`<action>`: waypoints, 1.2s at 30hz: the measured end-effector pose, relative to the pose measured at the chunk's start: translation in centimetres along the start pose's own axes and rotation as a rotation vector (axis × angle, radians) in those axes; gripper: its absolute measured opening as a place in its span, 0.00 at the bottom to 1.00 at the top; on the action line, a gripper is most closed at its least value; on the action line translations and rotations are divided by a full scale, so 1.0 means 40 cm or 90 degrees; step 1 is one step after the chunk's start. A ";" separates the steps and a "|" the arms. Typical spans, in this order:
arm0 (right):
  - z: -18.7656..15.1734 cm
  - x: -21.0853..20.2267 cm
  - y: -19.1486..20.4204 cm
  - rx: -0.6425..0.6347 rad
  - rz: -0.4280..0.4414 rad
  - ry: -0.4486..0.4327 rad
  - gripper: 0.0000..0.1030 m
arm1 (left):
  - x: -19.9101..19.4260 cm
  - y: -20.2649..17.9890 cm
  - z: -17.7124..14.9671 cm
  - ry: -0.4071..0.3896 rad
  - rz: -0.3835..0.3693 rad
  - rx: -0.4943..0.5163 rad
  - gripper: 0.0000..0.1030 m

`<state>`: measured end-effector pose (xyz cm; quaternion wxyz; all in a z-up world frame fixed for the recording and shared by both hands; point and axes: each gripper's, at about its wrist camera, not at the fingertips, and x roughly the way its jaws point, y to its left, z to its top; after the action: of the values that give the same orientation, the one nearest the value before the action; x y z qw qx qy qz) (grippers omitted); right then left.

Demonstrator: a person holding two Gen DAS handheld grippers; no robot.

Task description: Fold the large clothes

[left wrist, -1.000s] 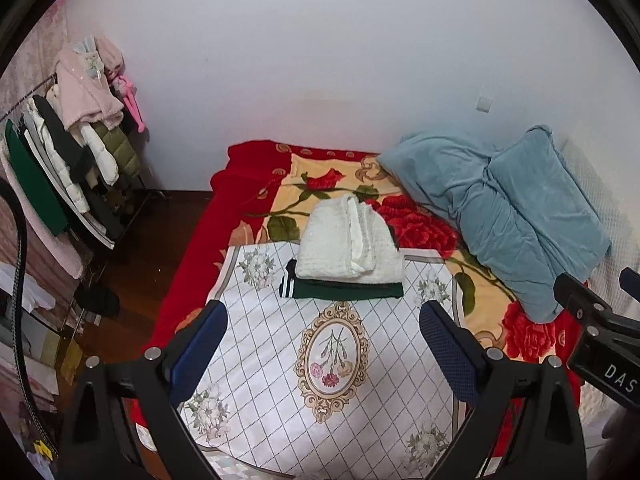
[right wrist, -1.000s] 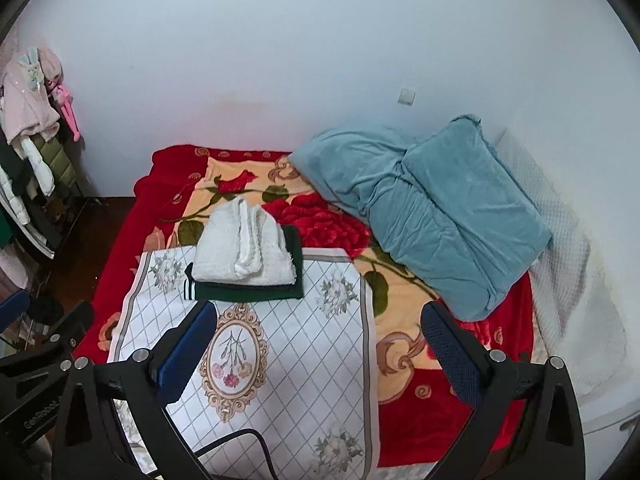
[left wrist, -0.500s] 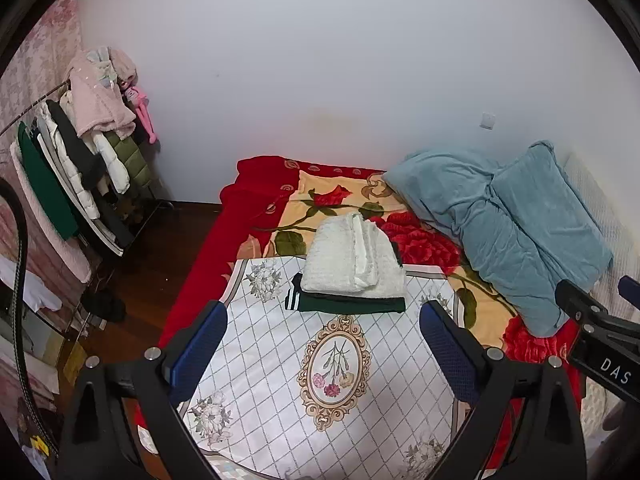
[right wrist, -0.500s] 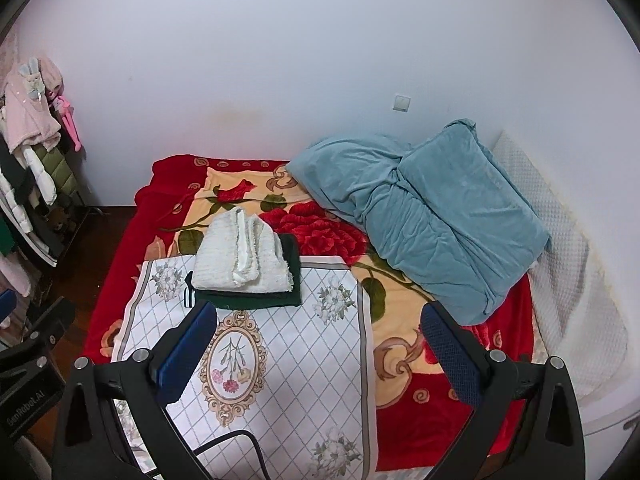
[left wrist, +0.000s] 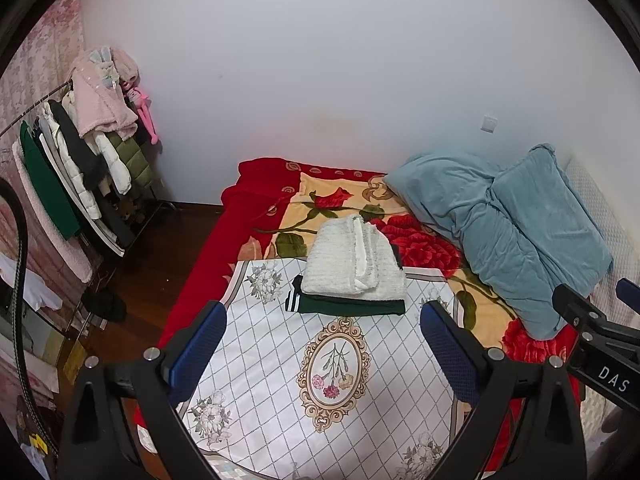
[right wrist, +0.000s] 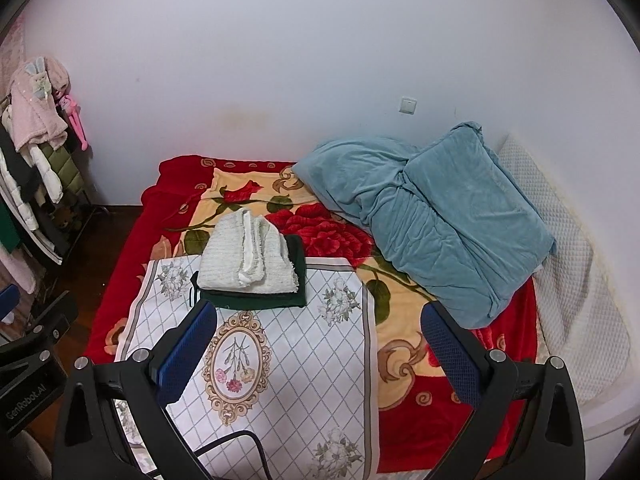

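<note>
Right now your left gripper (left wrist: 322,344) and right gripper (right wrist: 318,346) both hang above the bed with jaws spread wide and holding nothing, while the folded white garment (left wrist: 352,260) rests on the folded dark green garment (left wrist: 348,307) at the far edge of the white patterned cloth (left wrist: 320,392).

Soft even light, fisheye-warped edges

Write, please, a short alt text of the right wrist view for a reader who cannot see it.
A folded white knit garment lies on a folded dark green one, on a white patterned cloth over a red floral blanket. The open right gripper frames them, holding nothing; a crumpled blue quilt lies at right.
</note>
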<state>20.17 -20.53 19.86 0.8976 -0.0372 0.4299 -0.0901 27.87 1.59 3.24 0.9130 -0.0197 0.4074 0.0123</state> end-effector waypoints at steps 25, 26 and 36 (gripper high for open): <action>-0.001 -0.002 -0.005 0.001 0.008 0.000 1.00 | -0.021 -0.023 0.024 -0.013 -0.005 -0.005 0.96; 0.001 -0.004 -0.006 0.002 0.007 0.000 1.00 | -0.022 -0.023 0.024 -0.013 -0.005 -0.004 0.96; -0.006 -0.009 -0.007 0.006 0.007 0.001 1.00 | -0.026 -0.029 0.036 -0.014 -0.005 -0.008 0.96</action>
<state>19.73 -20.74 20.03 0.8979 -0.0308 0.4304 -0.0871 28.28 0.51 5.02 0.9172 -0.0267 0.3974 0.0118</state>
